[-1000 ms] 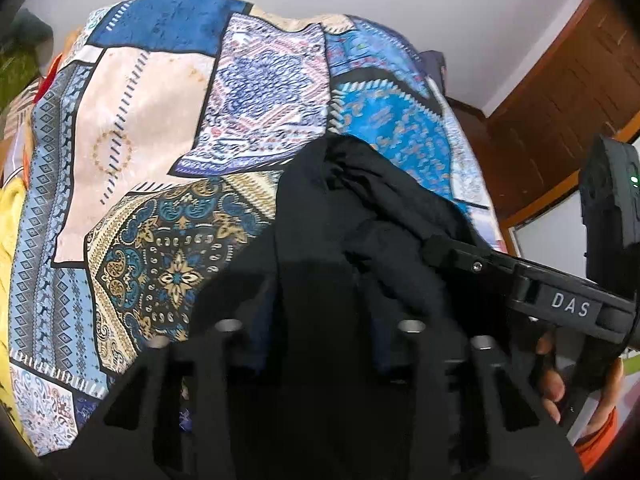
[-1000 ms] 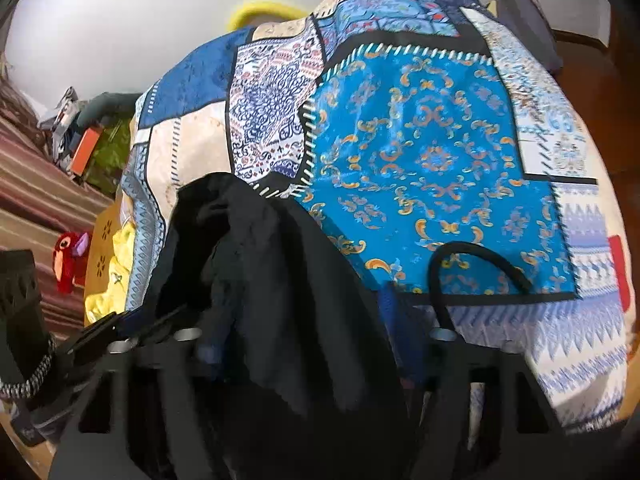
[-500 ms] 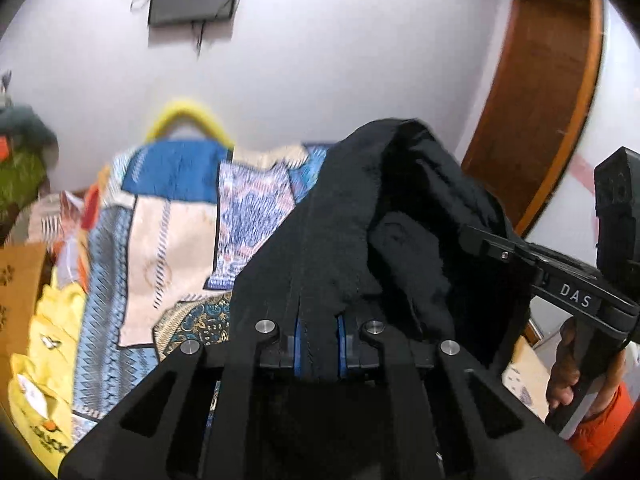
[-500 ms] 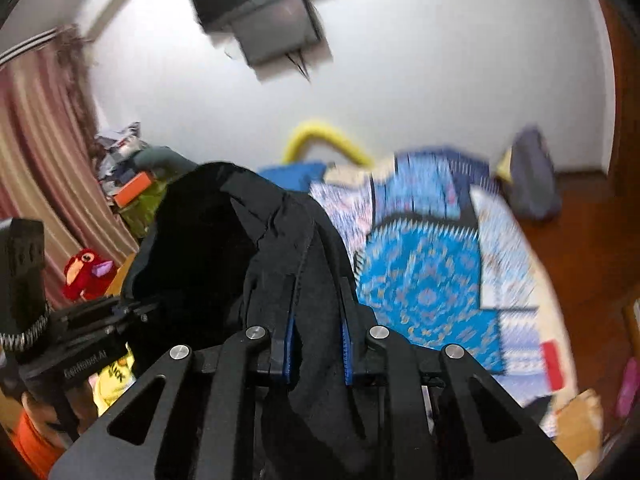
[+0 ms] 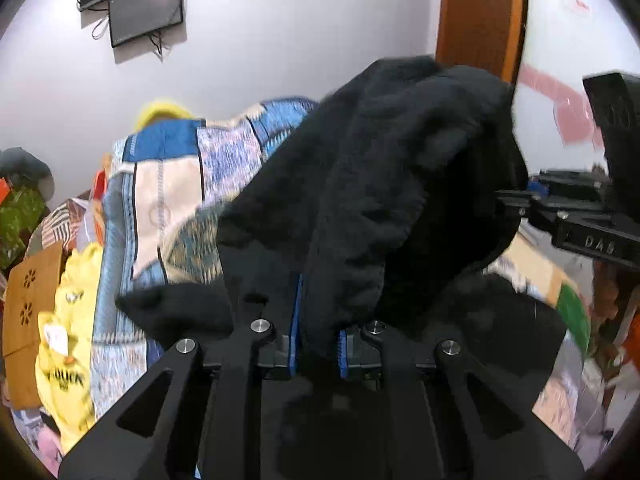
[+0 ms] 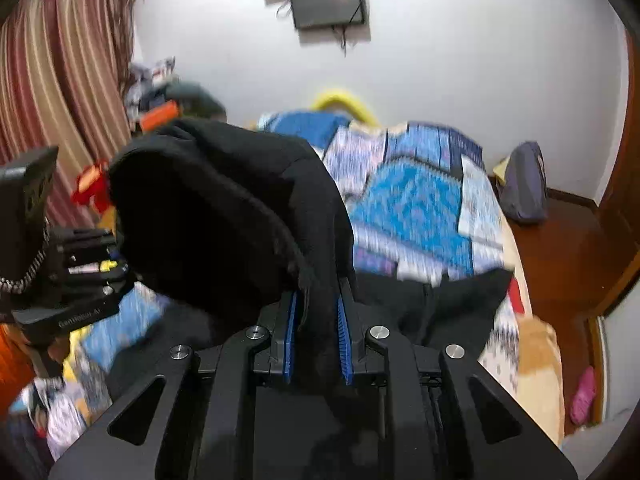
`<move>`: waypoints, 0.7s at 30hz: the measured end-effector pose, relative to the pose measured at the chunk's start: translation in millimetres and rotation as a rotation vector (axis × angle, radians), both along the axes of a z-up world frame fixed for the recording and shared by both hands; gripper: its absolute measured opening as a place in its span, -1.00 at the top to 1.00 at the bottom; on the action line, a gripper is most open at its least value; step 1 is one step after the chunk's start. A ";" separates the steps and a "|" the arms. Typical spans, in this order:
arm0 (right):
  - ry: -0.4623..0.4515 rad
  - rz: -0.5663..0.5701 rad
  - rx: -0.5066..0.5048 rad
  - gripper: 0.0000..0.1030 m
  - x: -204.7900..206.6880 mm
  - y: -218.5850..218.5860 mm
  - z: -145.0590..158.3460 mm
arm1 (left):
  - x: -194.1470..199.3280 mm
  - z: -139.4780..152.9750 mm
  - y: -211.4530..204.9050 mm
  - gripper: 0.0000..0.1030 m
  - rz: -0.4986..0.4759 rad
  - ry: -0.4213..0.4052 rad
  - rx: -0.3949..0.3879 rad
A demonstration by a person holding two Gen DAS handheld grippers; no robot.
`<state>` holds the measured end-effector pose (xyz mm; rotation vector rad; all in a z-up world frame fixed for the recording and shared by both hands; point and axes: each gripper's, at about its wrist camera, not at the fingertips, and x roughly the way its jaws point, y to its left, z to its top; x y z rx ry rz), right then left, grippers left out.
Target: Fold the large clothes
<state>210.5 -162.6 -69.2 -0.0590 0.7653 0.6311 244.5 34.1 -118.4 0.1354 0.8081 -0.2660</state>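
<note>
Left wrist view: the left gripper (image 5: 318,344) is clamped on a fold of the black garment (image 5: 400,184), whose bulk rises in front of the lens and hides much of the patchwork bedspread (image 5: 168,184) beyond. At the right edge, the right gripper (image 5: 516,200) reaches into the same cloth; its fingertips are buried in it (the frame is blurred there).

Right wrist view: the right gripper (image 6: 318,340) pinches the black garment (image 6: 224,208) between its blue pads (image 6: 289,340). A lower part of the cloth trails onto the bedspread (image 6: 416,208). The left gripper (image 6: 92,272) shows at the left, partly cut off.
</note>
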 end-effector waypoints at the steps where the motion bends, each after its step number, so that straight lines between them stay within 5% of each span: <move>1: 0.017 0.004 -0.002 0.67 -6.8 -1.2 -6.0 | -7.8 -8.6 -2.5 0.71 -0.003 0.013 0.014; 7: 0.132 0.021 -0.069 0.61 -35.9 -8.0 -42.4 | -48.2 -52.3 -13.4 0.41 0.005 0.094 0.103; 14: 0.229 0.018 -0.186 0.21 -63.3 -24.7 -73.7 | -85.0 -79.0 12.2 -0.04 0.082 0.205 0.016; 21: 0.285 -0.016 -0.191 0.11 -68.5 -51.2 -82.5 | -100.6 -81.1 61.0 -0.05 0.239 0.226 0.004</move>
